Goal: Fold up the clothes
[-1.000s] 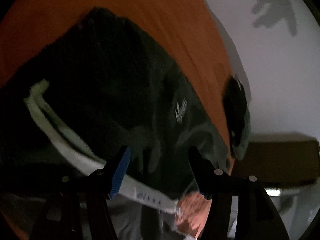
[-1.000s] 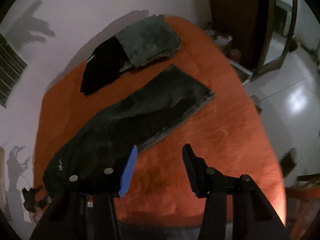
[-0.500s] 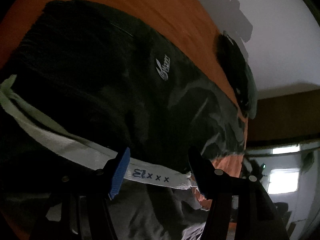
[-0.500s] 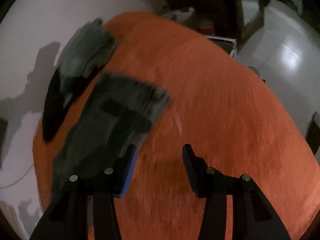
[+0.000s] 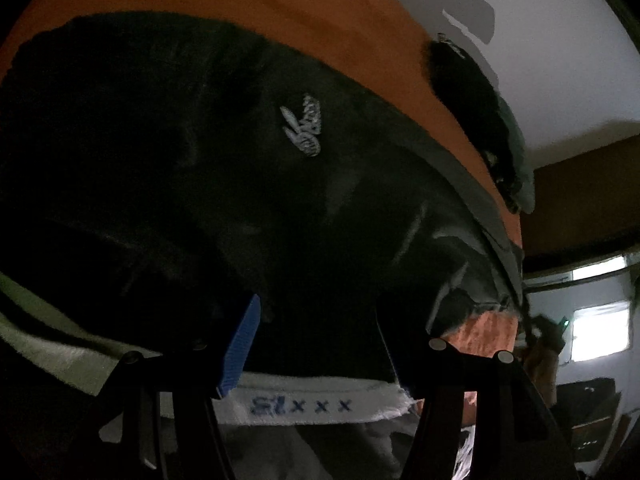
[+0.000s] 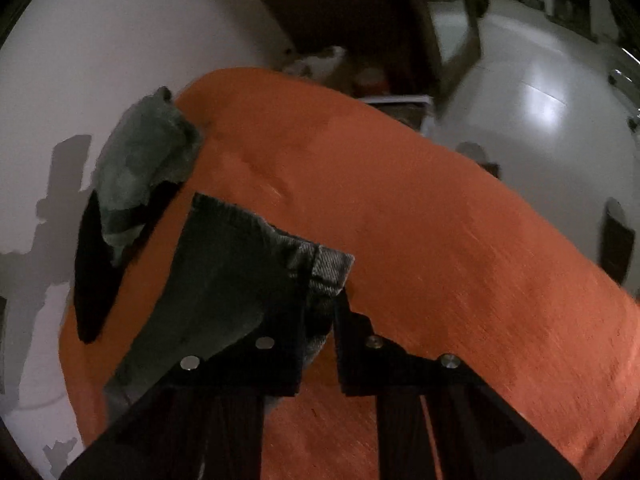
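The dark trousers (image 6: pixel 224 280) lie stretched out on the orange bed (image 6: pixel 440 240), their long axis running from the white-lined waistband (image 5: pixel 320 400) at the near edge up to the leg hem (image 6: pixel 320 276), which points toward the bed's far end by the wall. Each end has 1 claw at it. The right claw (image 6: pixel 320 312) is at the hem, its jaws closing with the denim corner between them and bunching up there. The left claw (image 5: pixel 316 344) sits over the waistband with its jaws well apart, the band lying across the gap but not pinched. So the fold turns on that long axis: I'd judge the hem end is the one to be carried back toward the waistband. 2 more garments, a grey one (image 6: pixel 148 160) atop a black one (image 6: pixel 96 280), lie along the bed's wall-side edge, beside the trousers.
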`<control>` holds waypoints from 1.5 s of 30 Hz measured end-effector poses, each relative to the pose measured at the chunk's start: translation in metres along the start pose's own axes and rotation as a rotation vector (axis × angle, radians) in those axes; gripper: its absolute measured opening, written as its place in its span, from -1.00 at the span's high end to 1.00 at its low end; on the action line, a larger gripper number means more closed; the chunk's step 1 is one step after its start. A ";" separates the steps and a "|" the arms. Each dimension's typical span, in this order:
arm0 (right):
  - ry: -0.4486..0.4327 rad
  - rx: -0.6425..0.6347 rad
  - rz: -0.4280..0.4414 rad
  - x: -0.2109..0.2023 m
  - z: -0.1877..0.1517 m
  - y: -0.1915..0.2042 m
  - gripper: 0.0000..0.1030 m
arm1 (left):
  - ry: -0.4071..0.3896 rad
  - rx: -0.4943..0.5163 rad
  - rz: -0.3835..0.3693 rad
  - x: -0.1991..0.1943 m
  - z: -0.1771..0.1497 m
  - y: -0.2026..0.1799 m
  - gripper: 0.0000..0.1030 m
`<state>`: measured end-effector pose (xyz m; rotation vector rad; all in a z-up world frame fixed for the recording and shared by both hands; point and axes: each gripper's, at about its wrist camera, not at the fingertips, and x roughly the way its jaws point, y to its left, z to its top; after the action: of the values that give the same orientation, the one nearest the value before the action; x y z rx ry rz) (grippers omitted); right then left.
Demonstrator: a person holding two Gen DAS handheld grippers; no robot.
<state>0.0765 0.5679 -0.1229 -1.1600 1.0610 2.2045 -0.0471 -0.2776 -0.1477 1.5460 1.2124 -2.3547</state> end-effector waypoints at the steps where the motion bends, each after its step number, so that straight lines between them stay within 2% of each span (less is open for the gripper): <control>1: 0.043 -0.014 -0.006 0.006 -0.003 -0.005 0.75 | 0.006 -0.008 0.001 0.003 0.001 0.003 -0.20; 3: 0.085 -0.027 -0.004 0.011 -0.001 -0.014 0.67 | 0.013 -0.023 -0.002 0.007 0.003 0.007 -0.20; 4: 0.064 -0.027 -0.007 0.007 0.005 -0.018 0.49 | 0.017 -0.029 -0.003 0.009 0.004 0.008 -0.20; 5: 0.022 -0.038 -0.018 0.002 0.013 -0.020 0.27 | 0.018 -0.022 0.001 0.009 0.004 0.008 -0.20; 7: -0.099 -0.098 -0.041 -0.012 0.030 -0.012 0.20 | 0.023 0.001 0.013 0.008 0.004 0.005 -0.20; 9: -0.149 -0.205 0.024 -0.008 0.049 0.008 0.00 | 0.030 0.022 0.029 0.008 0.003 0.004 -0.20; 11: -0.078 -0.314 0.093 0.017 0.063 0.036 -0.02 | 0.035 0.022 0.039 0.008 0.002 0.004 -0.20; 12: -0.034 -0.365 0.088 0.031 0.066 0.052 -0.02 | 0.038 0.020 0.041 0.007 0.002 0.004 -0.20; 15: 0.037 -0.495 0.041 0.068 0.063 0.099 -0.02 | 0.051 0.019 0.045 0.005 -0.001 0.005 -0.20; 18: 0.049 -0.607 -0.043 0.099 0.059 0.142 -0.02 | 0.067 0.016 0.045 0.003 -0.004 0.006 -0.20; 19: 0.040 -0.631 -0.072 0.106 0.058 0.153 0.14 | 0.073 0.014 0.045 0.002 -0.005 0.007 -0.20; 20: 0.027 -0.634 -0.075 0.108 0.058 0.159 0.67 | 0.076 0.008 0.045 0.001 -0.006 0.008 -0.20; 21: 0.016 -0.625 -0.064 0.107 0.059 0.164 0.86 | 0.077 0.000 0.042 -0.001 -0.006 0.010 -0.20; 26: -0.158 -0.464 -0.076 0.080 0.091 0.182 0.90 | 0.084 -0.035 0.052 -0.006 -0.011 0.019 -0.20; 29: -0.234 -0.382 -0.137 0.076 0.103 0.191 1.00 | 0.091 -0.043 0.070 -0.010 -0.015 0.025 -0.20; 33: -0.163 -0.349 -0.028 0.082 0.100 0.189 1.00 | 0.082 -0.051 0.057 -0.020 -0.020 0.028 -0.20; 38: -0.067 -0.375 0.154 0.048 0.048 0.163 0.99 | 0.052 -0.057 0.009 -0.037 -0.027 0.027 -0.20; 41: 0.007 -0.383 0.257 0.012 -0.007 0.127 0.91 | 0.042 -0.053 0.008 -0.041 -0.030 0.027 -0.20; 45: 0.069 -0.370 0.263 0.015 -0.051 0.088 0.91 | 0.051 -0.092 0.014 -0.030 -0.031 0.032 -0.20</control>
<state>0.0351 0.4740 -0.1152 -1.3200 0.8971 2.6684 0.0052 -0.2903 -0.1470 1.5899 1.2958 -2.2301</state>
